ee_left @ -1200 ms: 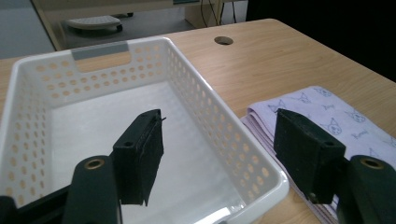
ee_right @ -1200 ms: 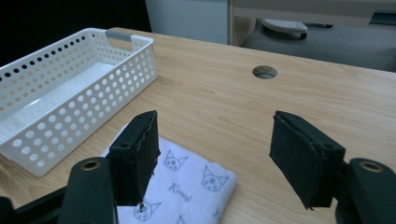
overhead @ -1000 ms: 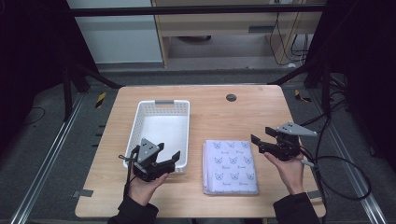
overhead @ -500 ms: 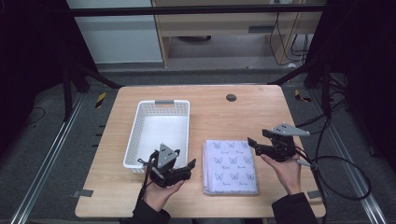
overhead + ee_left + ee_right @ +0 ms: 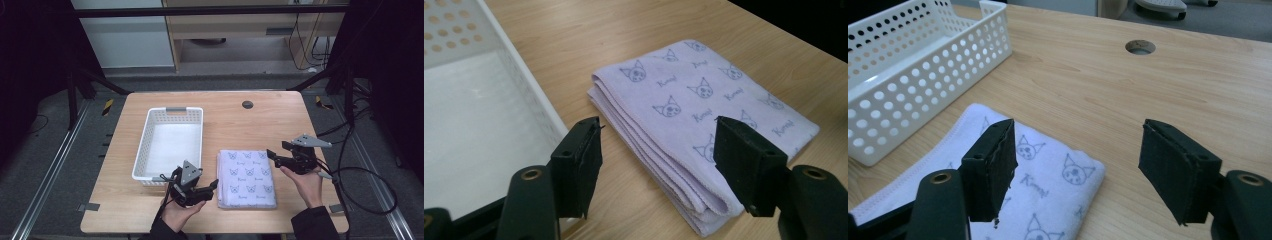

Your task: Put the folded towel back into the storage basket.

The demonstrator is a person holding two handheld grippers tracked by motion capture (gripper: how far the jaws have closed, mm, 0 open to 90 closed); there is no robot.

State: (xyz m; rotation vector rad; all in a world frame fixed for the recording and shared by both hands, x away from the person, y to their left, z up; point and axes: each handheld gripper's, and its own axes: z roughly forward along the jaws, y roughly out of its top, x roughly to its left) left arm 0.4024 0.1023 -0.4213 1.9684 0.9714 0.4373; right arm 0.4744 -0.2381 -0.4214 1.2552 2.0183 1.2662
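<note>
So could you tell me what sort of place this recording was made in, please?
Probably a lab or recording studio rather than a home: a bare wooden table stands inside a dark metal frame, cables trail across the floor, and a person holds two grippers beside a towel and basket.

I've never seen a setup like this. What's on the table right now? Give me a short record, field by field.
surface: light wooden table
container: white perforated plastic basket, nothing visible inside
cloth: folded lilac towel with cat-face print, lying flat beside the basket
left gripper: open, at the towel's near left corner
right gripper: open, at the towel's far right corner
</note>
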